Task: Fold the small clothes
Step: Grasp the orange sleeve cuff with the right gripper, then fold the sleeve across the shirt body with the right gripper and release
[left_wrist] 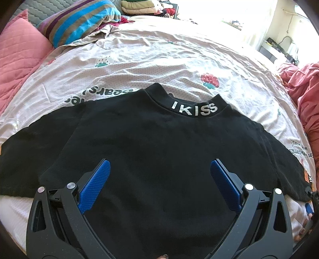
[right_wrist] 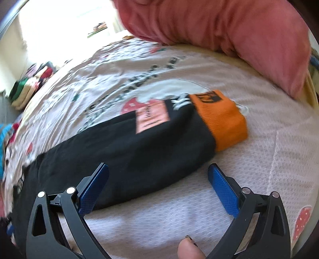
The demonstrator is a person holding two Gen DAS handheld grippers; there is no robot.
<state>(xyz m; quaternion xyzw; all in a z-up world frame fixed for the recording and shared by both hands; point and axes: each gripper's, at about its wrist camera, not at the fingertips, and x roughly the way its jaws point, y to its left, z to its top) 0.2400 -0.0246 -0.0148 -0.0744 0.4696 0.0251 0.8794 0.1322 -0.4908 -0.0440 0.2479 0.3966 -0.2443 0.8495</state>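
One black sweatshirt (left_wrist: 155, 143) on the bed, one orange cuff (right_wrist: 221, 121) showing, two pink pillows (left_wrist: 22, 53), one striped cushion (left_wrist: 79, 20), two grippers (left_wrist: 159, 173).

Ahead of my left claw a wide bed (left_wrist: 139, 59) under a pale strawberry-print sheet, pink quilted pillow (left_wrist: 18, 57) far left, striped cushion (left_wrist: 79, 22) beyond, bright window (left_wrist: 229, 10) ahead right, folded pile (left_wrist: 139, 7) at the far edge, pink blanket (right_wrist: 229, 33) beyond my right claw
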